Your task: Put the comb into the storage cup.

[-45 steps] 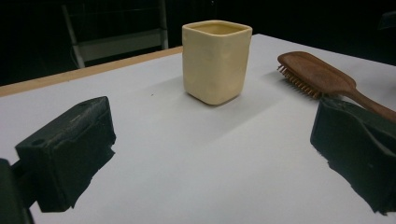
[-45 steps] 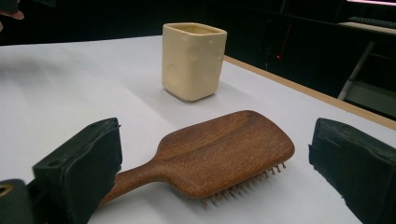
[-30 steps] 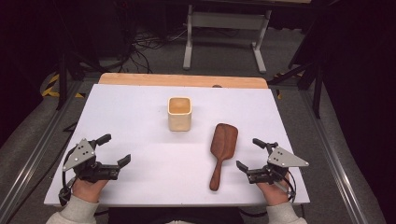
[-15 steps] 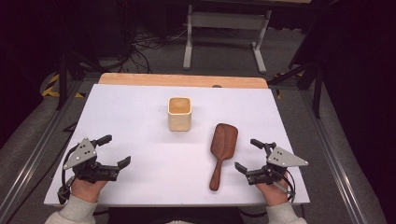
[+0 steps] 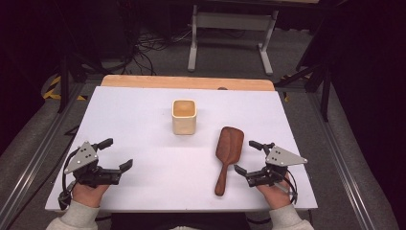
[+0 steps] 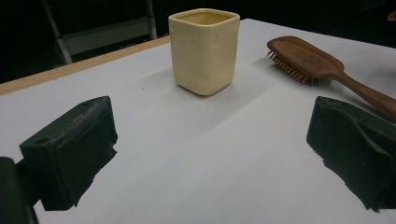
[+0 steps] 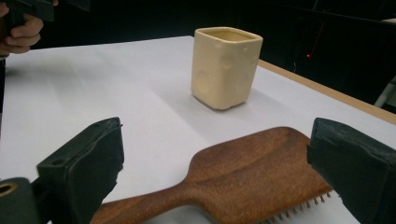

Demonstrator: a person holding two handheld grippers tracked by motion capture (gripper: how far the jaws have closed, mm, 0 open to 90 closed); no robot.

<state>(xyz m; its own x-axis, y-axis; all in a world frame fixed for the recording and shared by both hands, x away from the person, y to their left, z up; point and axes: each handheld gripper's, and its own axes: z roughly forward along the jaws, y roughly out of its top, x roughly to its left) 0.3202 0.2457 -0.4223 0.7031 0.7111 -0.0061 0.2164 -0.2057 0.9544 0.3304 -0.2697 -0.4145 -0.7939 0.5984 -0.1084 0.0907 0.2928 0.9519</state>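
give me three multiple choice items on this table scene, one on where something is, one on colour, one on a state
1. Where does the wooden hairbrush lie?
A. inside the cup
B. on the white table, beside the right hand-held gripper
C. on the floor

2. What colour is the square cup?
A. cream yellow
B. blue
C. black

3. How are the jaws of the right hand-held gripper?
A. shut on the brush
B. shut on the cup
C. open, holding nothing

Key:
1 B: the high view shows it flat on the table just left of that gripper.
2 A: both gripper views show cream yellow walls.
3 C: the right gripper view shows the jaws wide apart with the brush beyond them.
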